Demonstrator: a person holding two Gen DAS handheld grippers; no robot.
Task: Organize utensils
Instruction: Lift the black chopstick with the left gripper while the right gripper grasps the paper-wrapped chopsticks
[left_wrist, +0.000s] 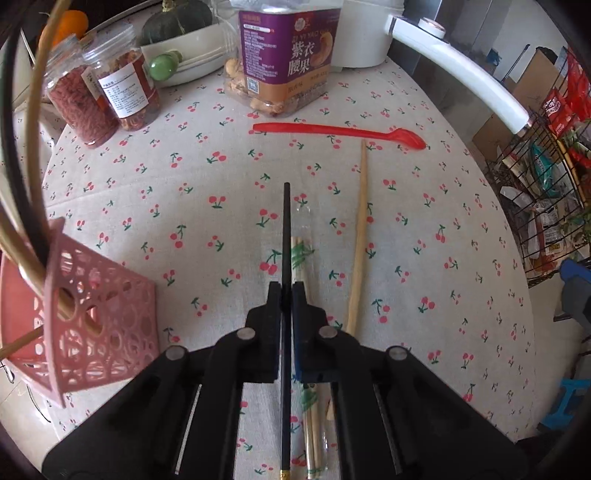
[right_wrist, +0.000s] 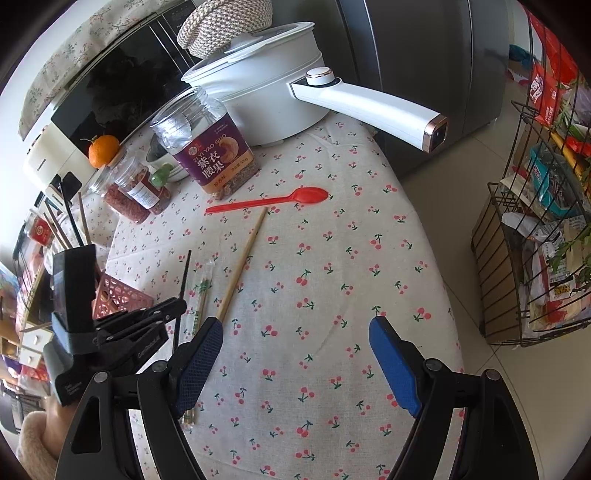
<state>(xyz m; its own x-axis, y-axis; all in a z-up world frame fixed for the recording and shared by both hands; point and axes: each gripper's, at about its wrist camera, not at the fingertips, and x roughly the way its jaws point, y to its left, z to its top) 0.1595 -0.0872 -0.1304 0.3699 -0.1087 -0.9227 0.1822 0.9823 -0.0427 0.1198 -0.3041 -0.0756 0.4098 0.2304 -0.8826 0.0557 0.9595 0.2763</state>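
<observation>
Between left gripper (left_wrist: 287, 291) fingers, black chopstick (left_wrist: 286, 229).

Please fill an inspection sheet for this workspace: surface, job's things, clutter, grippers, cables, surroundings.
Surface: cherry-print tablecloth, flat.
Job's things: thin black chopstick in left gripper; clear-wrapped bamboo chopstick pack, loose pale wooden chopstick and red plastic spoon lying on cloth; pink perforated holder at left, holding sticks.
Clutter: purple-label cashew jar, two red-filled jars, white electric pot.
Grippers: left shut on chopstick; right gripper open, empty.
Cables: nothing seen.
Surroundings: wire rack with packets.
</observation>
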